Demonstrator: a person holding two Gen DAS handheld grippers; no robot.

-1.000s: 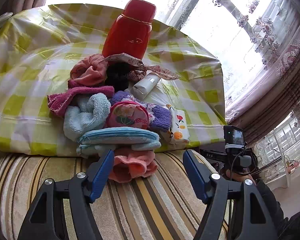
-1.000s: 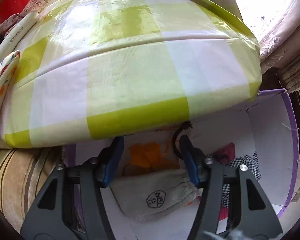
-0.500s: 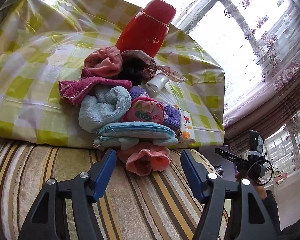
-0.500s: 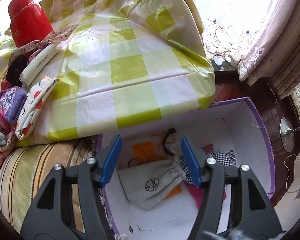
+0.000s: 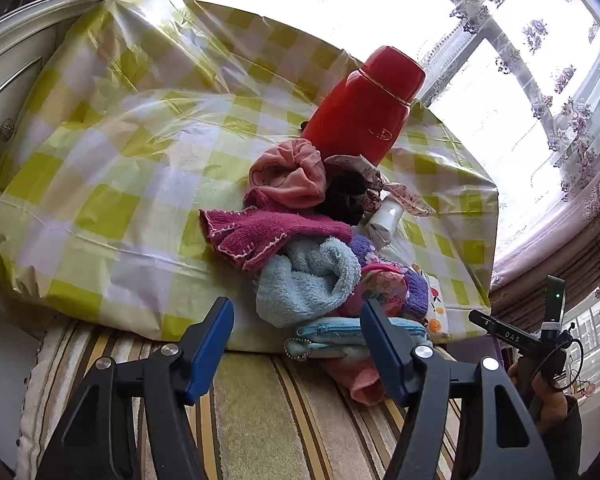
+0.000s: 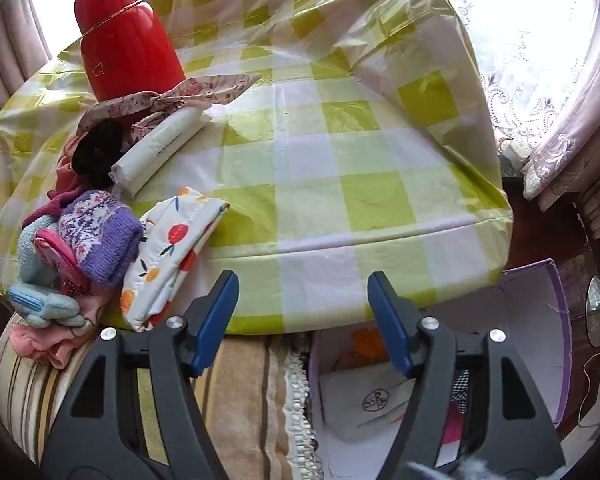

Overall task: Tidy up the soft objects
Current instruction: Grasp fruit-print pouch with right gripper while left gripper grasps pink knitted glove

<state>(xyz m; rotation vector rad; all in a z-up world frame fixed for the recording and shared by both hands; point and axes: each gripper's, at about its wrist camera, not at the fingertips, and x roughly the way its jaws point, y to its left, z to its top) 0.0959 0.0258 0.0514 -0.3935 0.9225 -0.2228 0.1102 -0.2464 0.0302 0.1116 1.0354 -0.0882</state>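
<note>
A pile of soft things lies at the near edge of the green-checked table (image 5: 112,184): a pink cloth (image 5: 288,176), a magenta knit (image 5: 260,232), a light-blue towel (image 5: 304,284), a blue zip pouch (image 5: 340,334) and a purple knit (image 6: 100,236). My left gripper (image 5: 296,312) stands open just in front of the towel and pouch, touching neither. My right gripper (image 6: 303,284) hovers over the table's edge, jaws opening, nothing between them. Below it, a purple-rimmed box (image 6: 560,320) holds a white drawstring bag (image 6: 364,396).
A red flask (image 5: 364,112) stands behind the pile, with a white tube (image 6: 160,152) and a fruit-print pouch (image 6: 172,252) beside it. A striped cushion (image 5: 260,420) runs under both grippers. A hand (image 5: 548,396) holds the right gripper at the far right.
The right gripper has risen out of the box and now looks across the tabletop, its jaws wider. The left gripper has slid sideways, so the pile sits further right and closer.
</note>
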